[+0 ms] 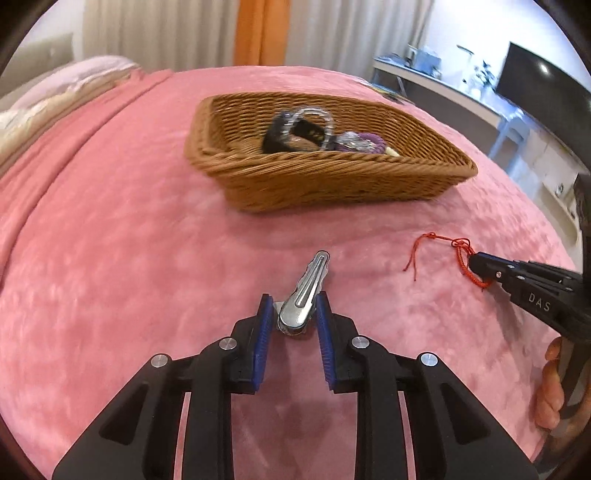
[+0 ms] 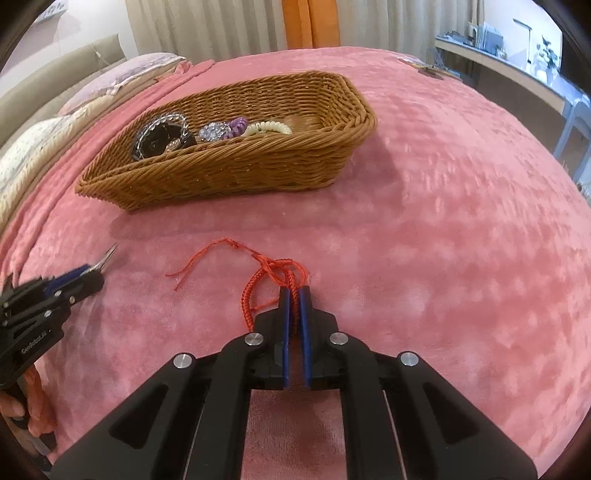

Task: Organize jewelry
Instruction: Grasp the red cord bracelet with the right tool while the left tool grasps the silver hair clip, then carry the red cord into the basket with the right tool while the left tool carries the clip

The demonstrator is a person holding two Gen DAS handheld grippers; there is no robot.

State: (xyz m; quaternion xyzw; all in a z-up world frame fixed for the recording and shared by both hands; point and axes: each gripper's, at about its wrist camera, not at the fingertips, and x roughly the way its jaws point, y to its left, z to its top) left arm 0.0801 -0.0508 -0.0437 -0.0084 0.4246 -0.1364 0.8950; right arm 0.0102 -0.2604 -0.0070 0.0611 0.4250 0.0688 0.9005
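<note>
Pink plush bedding (image 1: 155,258) covers the bed that carries everything, with pale and orange curtains (image 1: 258,33) at the far side and a desk with a dark screen (image 1: 546,88) off to the far right.

In the left wrist view, the left tool (image 1: 294,310) has its blue pads (image 1: 266,325) pinching the hinge end of a silver hair clip (image 1: 304,291), whose long tip points away toward a wicker basket (image 1: 332,184). The basket sits on the bedding beyond the clip and holds a black band, a clear beaded bracelet and a purple piece.

To the right, the right tool (image 1: 476,264) lies low over the bedding, its pads pressed together on a red braided cord bracelet (image 1: 461,254). In the right wrist view the cord (image 2: 277,273) runs between the nearly touching blue pads of that tool (image 2: 294,295), its loops bunched just ahead of the tips and its loose frayed ends trailing left across the bedding. The basket (image 2: 229,173) lies farther off, well apart from the cord, with a cream beaded bracelet (image 2: 269,128) also visible inside.
</note>
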